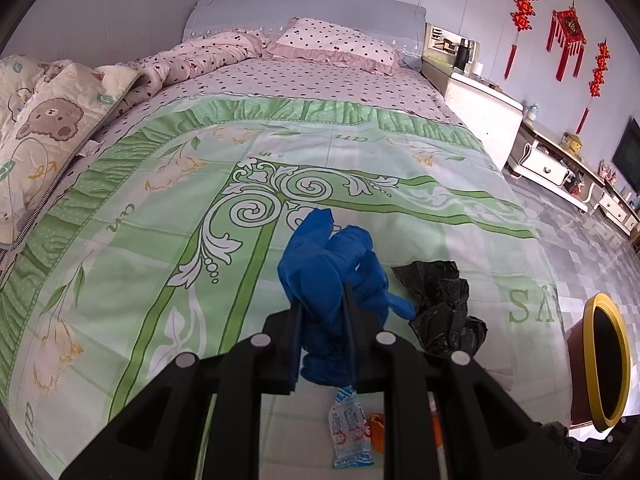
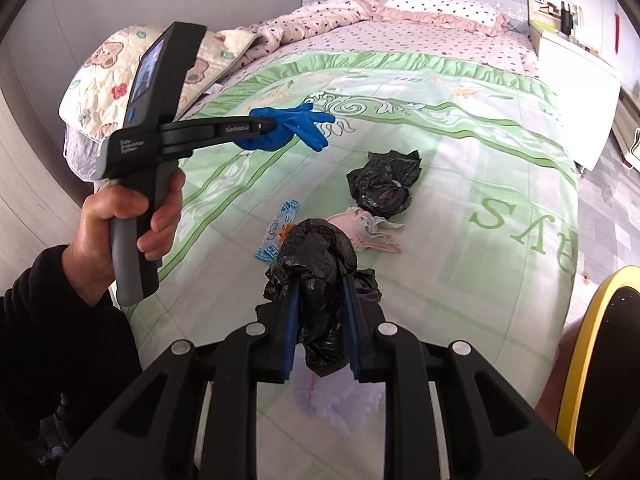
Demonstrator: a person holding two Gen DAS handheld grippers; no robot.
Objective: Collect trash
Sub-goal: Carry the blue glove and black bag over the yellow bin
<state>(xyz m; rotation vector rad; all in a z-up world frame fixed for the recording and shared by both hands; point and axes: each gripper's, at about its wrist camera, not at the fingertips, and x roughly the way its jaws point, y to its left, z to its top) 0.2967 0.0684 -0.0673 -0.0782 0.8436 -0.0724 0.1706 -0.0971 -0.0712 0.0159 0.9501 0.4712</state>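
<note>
While bin gapes, glove gripped, bag gripped

Seen: a crumpled blue glove pinched in the left tool, a scrunched black bag clamped in the right tool, and, lying on the bed, another black bag, a printed wrapper and pink tissue.

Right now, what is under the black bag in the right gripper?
Below the held black bag lies the green bedsheet, with a white fringed item partly showing. The bag and right gripper cover the rest of it.
</note>
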